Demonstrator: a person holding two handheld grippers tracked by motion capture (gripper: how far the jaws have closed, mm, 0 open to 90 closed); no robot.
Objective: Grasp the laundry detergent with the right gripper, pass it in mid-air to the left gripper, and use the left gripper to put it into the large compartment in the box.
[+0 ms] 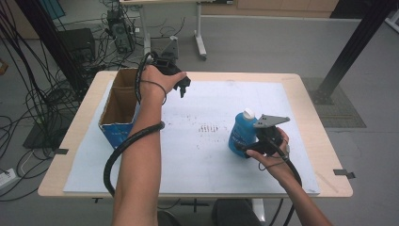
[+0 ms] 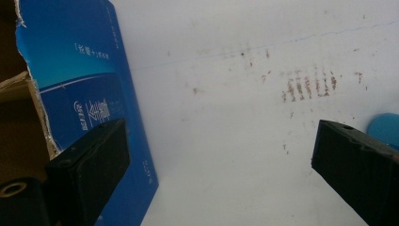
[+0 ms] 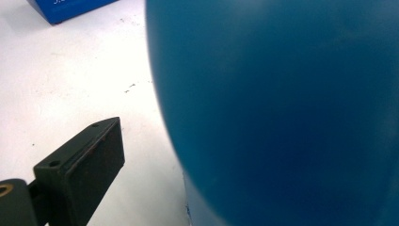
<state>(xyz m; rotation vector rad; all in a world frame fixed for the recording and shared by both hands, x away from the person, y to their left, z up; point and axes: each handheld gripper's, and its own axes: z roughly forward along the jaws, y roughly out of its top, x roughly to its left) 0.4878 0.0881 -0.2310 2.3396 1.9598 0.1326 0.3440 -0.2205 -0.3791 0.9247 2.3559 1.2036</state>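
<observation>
High view: blue bottle (image 1: 242, 133) against right gripper (image 1: 263, 141), jaw state unclear; left gripper (image 1: 181, 84) spread beside box (image 1: 117, 106).

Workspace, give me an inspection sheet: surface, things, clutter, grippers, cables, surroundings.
Surface: white mat on a wooden table, with reddish-brown marks.
Things: blue bottle with white cap, upright; open blue carton at the mat's left edge.
Clutter: nothing seen.
Grippers: left gripper open, above the mat beside the carton; right gripper at the bottle, one jaw clear of it, grip unclear.
Cables: one trails from each gripper; many on the floor at left.
Surroundings: grey floor, second table, black post.
</observation>
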